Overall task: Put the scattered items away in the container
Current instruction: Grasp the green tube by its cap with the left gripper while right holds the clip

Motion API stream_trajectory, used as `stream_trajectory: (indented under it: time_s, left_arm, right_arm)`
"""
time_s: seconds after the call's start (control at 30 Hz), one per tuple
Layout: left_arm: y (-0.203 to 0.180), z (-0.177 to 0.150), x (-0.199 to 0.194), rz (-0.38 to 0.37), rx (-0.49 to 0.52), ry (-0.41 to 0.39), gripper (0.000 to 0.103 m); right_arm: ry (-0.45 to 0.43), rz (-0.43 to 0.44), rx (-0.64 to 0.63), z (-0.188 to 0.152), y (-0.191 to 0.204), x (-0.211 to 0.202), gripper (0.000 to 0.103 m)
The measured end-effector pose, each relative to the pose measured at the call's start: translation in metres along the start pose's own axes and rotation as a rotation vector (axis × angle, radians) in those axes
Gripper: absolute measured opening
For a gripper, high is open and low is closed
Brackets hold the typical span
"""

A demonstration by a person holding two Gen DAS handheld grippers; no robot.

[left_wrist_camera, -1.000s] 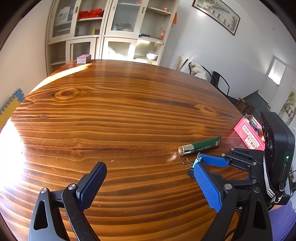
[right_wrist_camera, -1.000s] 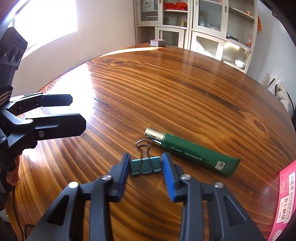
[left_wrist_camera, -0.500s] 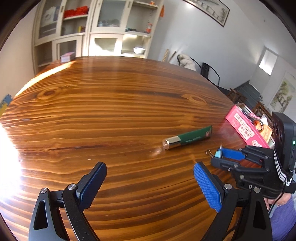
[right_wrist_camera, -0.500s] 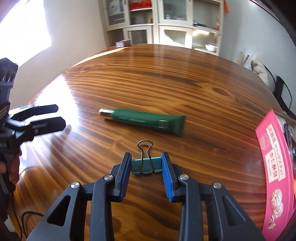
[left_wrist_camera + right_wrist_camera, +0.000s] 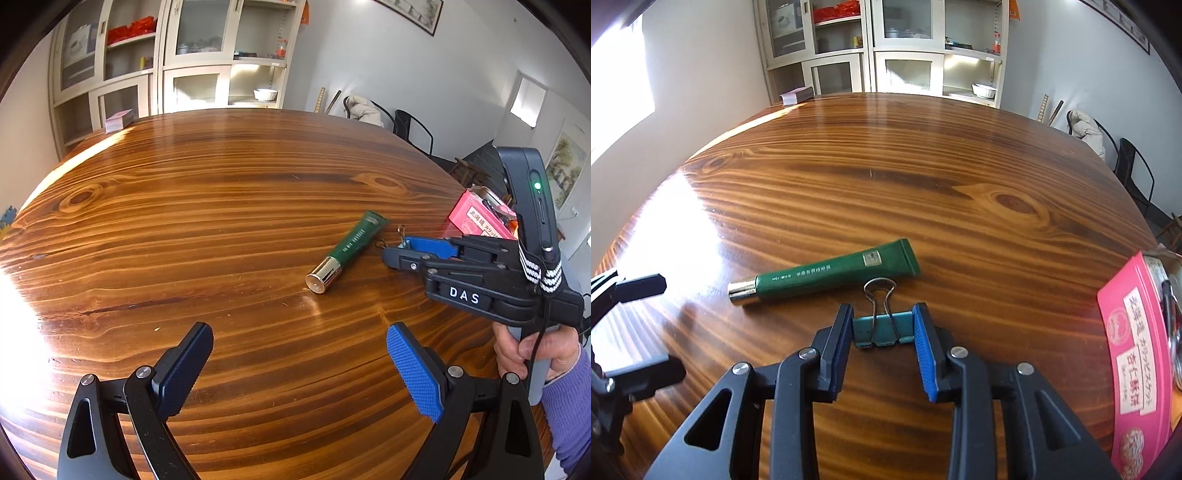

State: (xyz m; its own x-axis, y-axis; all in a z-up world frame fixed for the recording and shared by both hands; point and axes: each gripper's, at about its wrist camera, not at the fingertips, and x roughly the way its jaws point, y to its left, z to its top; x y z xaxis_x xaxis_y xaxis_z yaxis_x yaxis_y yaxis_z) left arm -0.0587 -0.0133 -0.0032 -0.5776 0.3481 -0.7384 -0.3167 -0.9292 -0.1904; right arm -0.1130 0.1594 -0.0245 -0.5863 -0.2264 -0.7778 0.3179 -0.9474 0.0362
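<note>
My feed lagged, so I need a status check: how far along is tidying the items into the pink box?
Done: the pink box already holds some items at its right edge, too hidden to identify. In hand: the right hand-held gripper is shut on the teal binder clip, not yet over the box. Left: the green tube lies on the wooden table; the left hand-held gripper is open.

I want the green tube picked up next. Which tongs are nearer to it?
Right. The right tongs, shut on the binder clip, sit just beside the green tube; the left tongs hang open, farther back.
</note>
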Motion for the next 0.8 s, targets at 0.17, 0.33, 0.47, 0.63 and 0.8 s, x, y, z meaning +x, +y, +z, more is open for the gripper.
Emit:
stream_trajectory:
  time_s: [0.17,0.33,0.47,0.63,0.8]
  left_arm:
    - [-0.002,0.013,0.007,0.021,0.012,-0.009,0.097]
    - [-0.018,0.032,0.023,0.041,0.071,-0.009,0.096]
    - [-0.036,0.039,0.047,0.058,0.127,0.027,0.067]
    - [-0.050,0.045,0.065,0.081,0.183,0.047,0.035]
    - [-0.048,0.047,0.068,0.071,0.176,0.050,0.022]
  right_arm:
    - [-0.006,0.023,0.008,-0.002,-0.004,-0.002,0.036]
    - [0.001,0.034,0.064,-0.007,-0.020,-0.008,0.036]
    - [0.007,0.053,0.141,-0.009,-0.038,-0.013,0.036]
    - [-0.012,0.061,0.184,-0.007,-0.044,-0.020,0.036]
    - [-0.050,0.047,0.184,-0.004,-0.044,-0.030,0.036]
